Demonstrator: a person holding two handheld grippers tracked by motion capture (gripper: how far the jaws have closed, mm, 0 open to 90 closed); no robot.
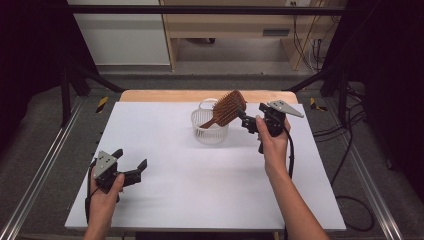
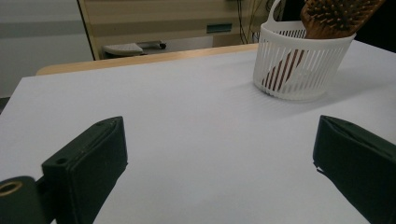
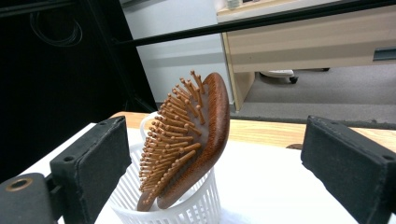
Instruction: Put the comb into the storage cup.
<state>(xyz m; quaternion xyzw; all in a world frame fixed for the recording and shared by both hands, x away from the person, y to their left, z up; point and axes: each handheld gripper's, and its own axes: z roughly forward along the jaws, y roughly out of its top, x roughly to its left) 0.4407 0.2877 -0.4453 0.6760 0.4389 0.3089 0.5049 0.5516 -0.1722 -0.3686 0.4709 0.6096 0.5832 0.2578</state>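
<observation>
A wooden hairbrush [image 1: 228, 108] stands handle-down in a small white slatted basket [image 1: 210, 131] at the far middle of the white table top [image 1: 200, 180]. Its bristled head leans out over the rim. My right gripper [image 1: 246, 120] is just right of the brush head, open and pointing at it. In the right gripper view the hairbrush [image 3: 208, 126] and basket [image 3: 196, 207] sit ahead between the wide-apart jaws of the right gripper [image 3: 217, 144], untouched. My left gripper [image 1: 131, 160] rests open near the front left, holding nothing. The left gripper view shows the basket [image 2: 299, 65] and brush [image 2: 338, 16] far off.
The wooden table edge [image 1: 165, 95] runs behind the white top. Metal frame rails [image 1: 45, 160] flank the table, and cables [image 1: 350, 150] lie on the floor at the right. A desk [image 1: 235, 30] stands beyond.
</observation>
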